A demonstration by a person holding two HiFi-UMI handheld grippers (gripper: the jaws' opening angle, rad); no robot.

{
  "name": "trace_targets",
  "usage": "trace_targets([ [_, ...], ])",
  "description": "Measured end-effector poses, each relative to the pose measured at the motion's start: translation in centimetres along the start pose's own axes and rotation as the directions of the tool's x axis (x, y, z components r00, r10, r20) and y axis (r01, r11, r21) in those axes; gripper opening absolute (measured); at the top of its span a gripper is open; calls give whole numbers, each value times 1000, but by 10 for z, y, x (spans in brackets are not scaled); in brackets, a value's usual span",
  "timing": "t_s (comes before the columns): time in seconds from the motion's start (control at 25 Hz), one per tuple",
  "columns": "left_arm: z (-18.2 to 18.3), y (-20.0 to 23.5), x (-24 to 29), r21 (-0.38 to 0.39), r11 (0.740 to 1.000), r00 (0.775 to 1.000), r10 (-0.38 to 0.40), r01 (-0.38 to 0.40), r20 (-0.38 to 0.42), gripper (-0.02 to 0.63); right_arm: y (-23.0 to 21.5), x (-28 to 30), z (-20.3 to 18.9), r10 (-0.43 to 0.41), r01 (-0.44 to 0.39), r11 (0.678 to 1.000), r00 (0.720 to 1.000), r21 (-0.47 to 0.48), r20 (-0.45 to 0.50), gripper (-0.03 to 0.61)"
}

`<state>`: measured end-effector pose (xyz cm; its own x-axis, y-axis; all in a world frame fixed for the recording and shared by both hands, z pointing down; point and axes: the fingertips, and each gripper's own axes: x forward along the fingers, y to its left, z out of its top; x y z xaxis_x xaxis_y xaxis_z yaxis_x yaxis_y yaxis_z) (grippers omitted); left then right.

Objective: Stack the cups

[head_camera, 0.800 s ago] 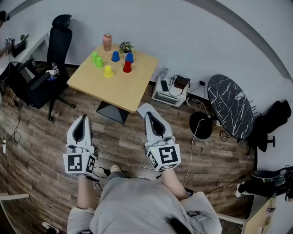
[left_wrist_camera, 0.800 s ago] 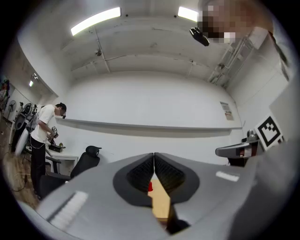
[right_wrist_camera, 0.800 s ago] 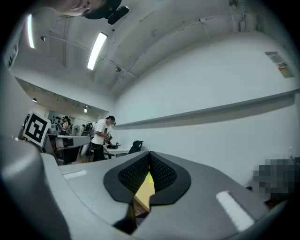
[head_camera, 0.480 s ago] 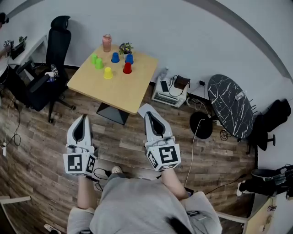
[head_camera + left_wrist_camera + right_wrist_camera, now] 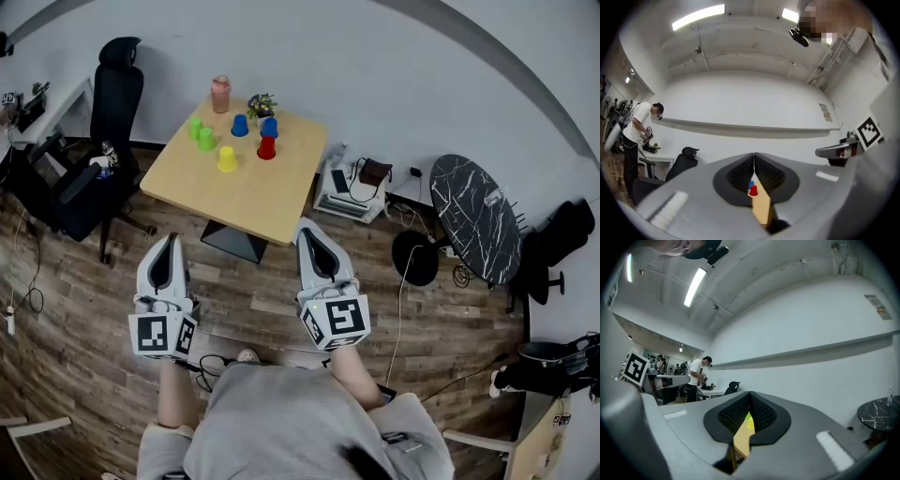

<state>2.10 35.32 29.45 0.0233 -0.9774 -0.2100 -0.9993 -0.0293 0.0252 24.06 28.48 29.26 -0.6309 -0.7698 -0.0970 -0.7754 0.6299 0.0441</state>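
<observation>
Several upside-down cups stand on the far part of a wooden table [image 5: 246, 192]: two green [image 5: 201, 133], one yellow [image 5: 226, 159], one red [image 5: 267, 148] and two blue [image 5: 254, 127]. Both grippers are held low in front of me, short of the table. My left gripper [image 5: 170, 243] is shut and empty; through its jaws I see the red cup [image 5: 753, 190] and a blue cup [image 5: 751, 184]. My right gripper [image 5: 307, 229] is also shut and empty, near the table's front corner. Its view shows the yellow cup [image 5: 749, 423] and a green one [image 5: 747, 416].
A pink tumbler [image 5: 220, 94] and a small plant [image 5: 260, 102] stand at the table's back edge. A black office chair [image 5: 114, 89] is left of the table. A printer [image 5: 343, 185] sits on the floor to the right, near a round black marble table [image 5: 473, 217]. A person [image 5: 636, 133] stands at a far desk.
The table and cups have shifted slightly toward me and to the right in the head view. Both grippers keep their places in the picture and stay shut.
</observation>
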Motion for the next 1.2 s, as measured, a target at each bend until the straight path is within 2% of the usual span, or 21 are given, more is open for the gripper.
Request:
trace_targets([
  [0.12, -1, 16, 7, 2, 1000, 1000, -13, 13, 5, 60, 5, 14, -1, -22, 21, 999, 1000, 33, 14, 3],
  [0.32, -6, 35, 16, 20, 999, 999, -45, 45, -1, 60, 18, 33, -4, -20, 20, 1000, 1000, 5, 6, 3],
  [0.68, -21, 64, 58, -33, 999, 999, -38, 38, 0, 60, 4, 84, -17, -35, 35, 999, 999, -3, -22, 3],
  [0.92, -30, 97, 107, -27, 1000, 1000, 3, -3, -7, 60, -11, 154, -16, -5, 5, 1000, 1000, -1, -1, 3],
  [1.2, -25, 125, 188, -6, 1000, 1000, 12, -12, 22, 60, -41, 233, -12, 17, -17, 1000, 1000, 7, 20, 3],
])
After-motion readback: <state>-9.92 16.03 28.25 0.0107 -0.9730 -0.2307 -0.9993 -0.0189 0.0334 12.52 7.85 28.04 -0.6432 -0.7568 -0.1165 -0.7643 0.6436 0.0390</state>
